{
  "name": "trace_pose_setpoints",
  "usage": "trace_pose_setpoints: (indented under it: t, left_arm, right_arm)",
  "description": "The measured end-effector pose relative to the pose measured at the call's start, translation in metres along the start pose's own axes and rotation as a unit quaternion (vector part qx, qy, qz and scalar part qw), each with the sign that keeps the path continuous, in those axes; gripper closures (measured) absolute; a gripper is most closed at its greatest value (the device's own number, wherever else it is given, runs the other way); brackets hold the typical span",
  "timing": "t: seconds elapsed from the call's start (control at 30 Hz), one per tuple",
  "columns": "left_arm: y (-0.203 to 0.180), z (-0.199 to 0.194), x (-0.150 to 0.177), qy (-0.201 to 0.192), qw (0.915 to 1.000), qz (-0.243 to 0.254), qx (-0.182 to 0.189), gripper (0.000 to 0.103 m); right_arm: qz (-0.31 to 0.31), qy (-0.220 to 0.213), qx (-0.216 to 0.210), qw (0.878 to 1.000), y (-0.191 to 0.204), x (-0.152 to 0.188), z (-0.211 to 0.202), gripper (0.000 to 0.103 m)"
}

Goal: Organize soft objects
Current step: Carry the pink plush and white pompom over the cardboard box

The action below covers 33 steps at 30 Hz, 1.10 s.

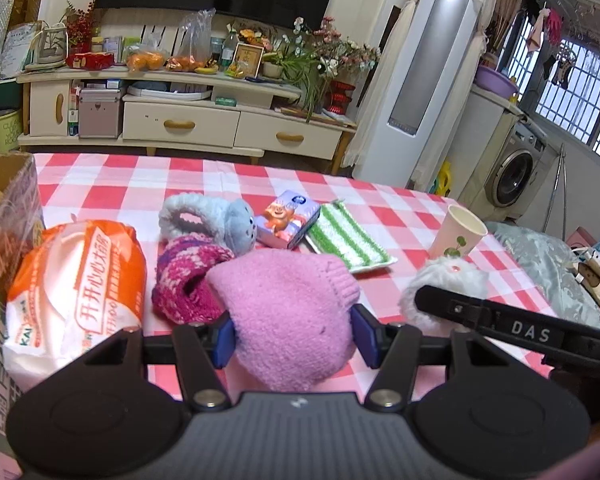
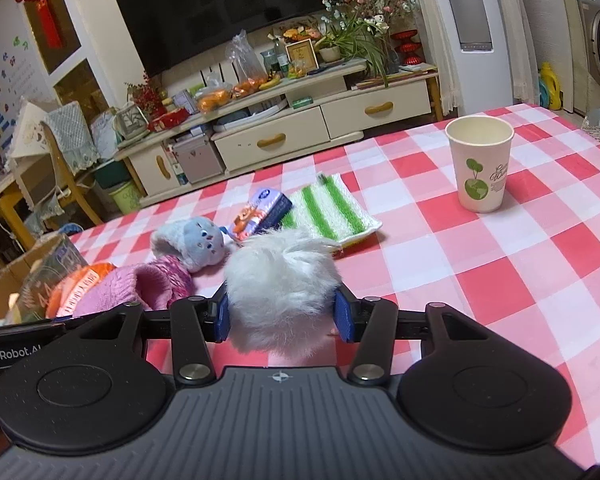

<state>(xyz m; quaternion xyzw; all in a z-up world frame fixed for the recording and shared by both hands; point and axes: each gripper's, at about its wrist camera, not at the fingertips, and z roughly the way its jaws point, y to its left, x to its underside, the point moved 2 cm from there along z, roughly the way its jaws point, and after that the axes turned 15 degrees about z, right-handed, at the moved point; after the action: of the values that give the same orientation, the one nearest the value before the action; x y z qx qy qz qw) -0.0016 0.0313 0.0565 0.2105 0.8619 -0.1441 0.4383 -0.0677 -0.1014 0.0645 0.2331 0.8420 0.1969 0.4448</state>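
Pink knit hat (image 1: 292,316) bottom centre of the left view, clamped in left gripper (image 1: 294,338). White fluffy ball (image 2: 282,296) bottom centre of the right view, clamped in right gripper (image 2: 284,316). Mid-frame on the checked tablecloth (image 2: 480,264): magenta knit piece (image 1: 188,284), grey plush (image 1: 220,220), tissue pack (image 1: 286,220), green-striped cloth (image 1: 346,240). Paper cup (image 2: 480,164) upper right, cardboard box (image 1: 4,216) left edge.

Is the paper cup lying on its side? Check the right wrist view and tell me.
No, the paper cup stands upright on the checked tablecloth, open mouth up.
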Motion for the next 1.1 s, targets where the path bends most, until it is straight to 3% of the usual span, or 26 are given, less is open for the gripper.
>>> trace_pose_setpoints:
  t: [0.53, 1.1]
  left_arm:
    - [0.024, -0.036, -0.006, -0.042, 0.9990, -0.017, -0.005, 0.045]
    - [0.068, -0.077, -0.007, -0.087, 0.9937, -0.058, -0.038, 0.045]
  right_arm:
    - [0.040, 0.010, -0.043, 0.998, 0.017, -0.003, -0.024, 0.042]
    - [-0.015, 0.032, -0.123, 0.992, 0.093, 0.006, -0.027, 0.042]
